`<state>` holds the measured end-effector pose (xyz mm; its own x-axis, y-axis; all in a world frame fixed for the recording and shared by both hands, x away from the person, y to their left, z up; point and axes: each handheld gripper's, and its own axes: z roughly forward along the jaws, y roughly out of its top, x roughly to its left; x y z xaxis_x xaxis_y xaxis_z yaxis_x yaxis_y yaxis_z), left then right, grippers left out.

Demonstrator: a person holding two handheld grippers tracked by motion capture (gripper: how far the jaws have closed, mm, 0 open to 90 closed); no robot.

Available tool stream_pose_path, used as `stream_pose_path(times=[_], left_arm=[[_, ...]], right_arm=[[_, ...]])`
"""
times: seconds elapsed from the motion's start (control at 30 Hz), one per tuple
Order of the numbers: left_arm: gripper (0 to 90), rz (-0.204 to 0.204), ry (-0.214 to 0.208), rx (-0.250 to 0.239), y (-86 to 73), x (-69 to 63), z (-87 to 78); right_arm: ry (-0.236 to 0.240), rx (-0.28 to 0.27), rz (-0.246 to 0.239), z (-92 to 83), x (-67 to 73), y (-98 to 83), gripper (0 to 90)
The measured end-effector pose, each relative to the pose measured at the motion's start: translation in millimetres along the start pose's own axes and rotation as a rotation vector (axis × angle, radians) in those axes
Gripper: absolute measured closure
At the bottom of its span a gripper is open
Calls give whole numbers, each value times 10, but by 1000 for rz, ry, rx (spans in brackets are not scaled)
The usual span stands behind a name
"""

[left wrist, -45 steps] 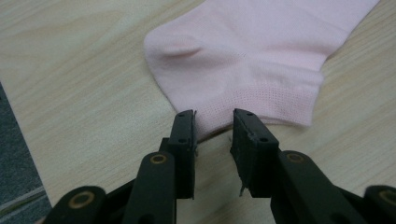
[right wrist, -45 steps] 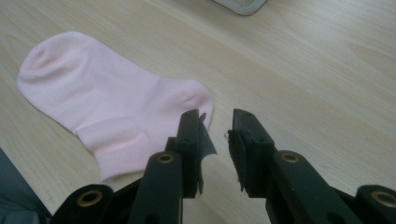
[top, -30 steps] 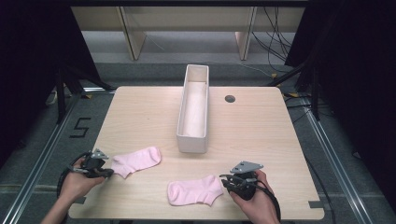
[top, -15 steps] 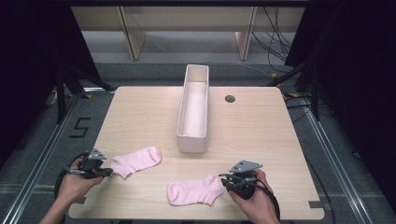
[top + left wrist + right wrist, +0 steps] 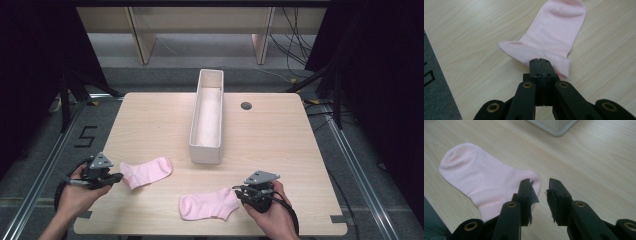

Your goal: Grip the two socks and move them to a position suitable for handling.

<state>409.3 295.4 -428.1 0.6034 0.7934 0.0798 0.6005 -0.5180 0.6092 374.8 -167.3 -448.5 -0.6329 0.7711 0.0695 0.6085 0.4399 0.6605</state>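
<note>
Pinching the cuff edge of the left pink sock point(image 5: 554, 37), my left gripper point(image 5: 539, 62) has its jaws pressed fully together on the fabric, with a fold of the cuff bunched just past the tips. From the high view, that sock point(image 5: 146, 172) lies flat near the table's point(image 5: 150, 120) left front edge, its toe pointing toward the middle, and my left hand point(image 5: 80, 192) holds the gripper point(image 5: 116, 177) at the sock's outer end.

My right gripper point(image 5: 539, 187) stands with its jaws parted a moderate way, holding nothing; the left-hand jaw rests over the edge of the second pink sock point(image 5: 484, 177) and the other over bare wood. In the high view this sock point(image 5: 207, 204) lies near the front edge, right of centre, with my right hand point(image 5: 270, 215) and its gripper point(image 5: 239, 190) at its right end.

Between and beyond the two socks sits a long white bin point(image 5: 207, 117), running lengthwise away from me along the table's middle. A small dark round hole point(image 5: 246, 105) shows in the tabletop to its right.
</note>
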Motion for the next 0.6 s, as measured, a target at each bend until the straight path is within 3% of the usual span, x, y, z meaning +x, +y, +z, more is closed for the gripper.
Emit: stream_pose_path(times=[0.03, 0.1, 0.13, 0.2, 0.23, 0.27, 0.3, 0.47, 0.6], left_arm=[[894, 2, -7, -32, 59, -50, -45], [894, 9, -10, -45, 88, -71, -71], [894, 27, -14, -58, 139, -108, -117], [895, 33, -18, -66, 167, -131, -137], [895, 42, -32, -94, 218, -175, -167], [895, 53, -33, -92, 243, -191, -179], [895, 58, -30, -95, 261, -209, -186], [895, 76, -44, -109, 327, -271, -217], [895, 80, -52, -143, 413, -351, -272]], right_arm=[[-1, -12, 0, -6, 10, 20, 719], [6, -20, 4, -11, 27, 42, 718], [6, -29, -30, -19, 19, 62, 717], [7, -28, -4, -28, 38, 75, 717], [10, -50, -8, -40, 69, 113, 716], [15, -58, -7, -47, 87, 135, 714], [9, -73, -38, -50, 87, 162, 713], [24, -75, -19, -63, 148, 240, 709], [44, -83, -52, -62, 207, 330, 708]])
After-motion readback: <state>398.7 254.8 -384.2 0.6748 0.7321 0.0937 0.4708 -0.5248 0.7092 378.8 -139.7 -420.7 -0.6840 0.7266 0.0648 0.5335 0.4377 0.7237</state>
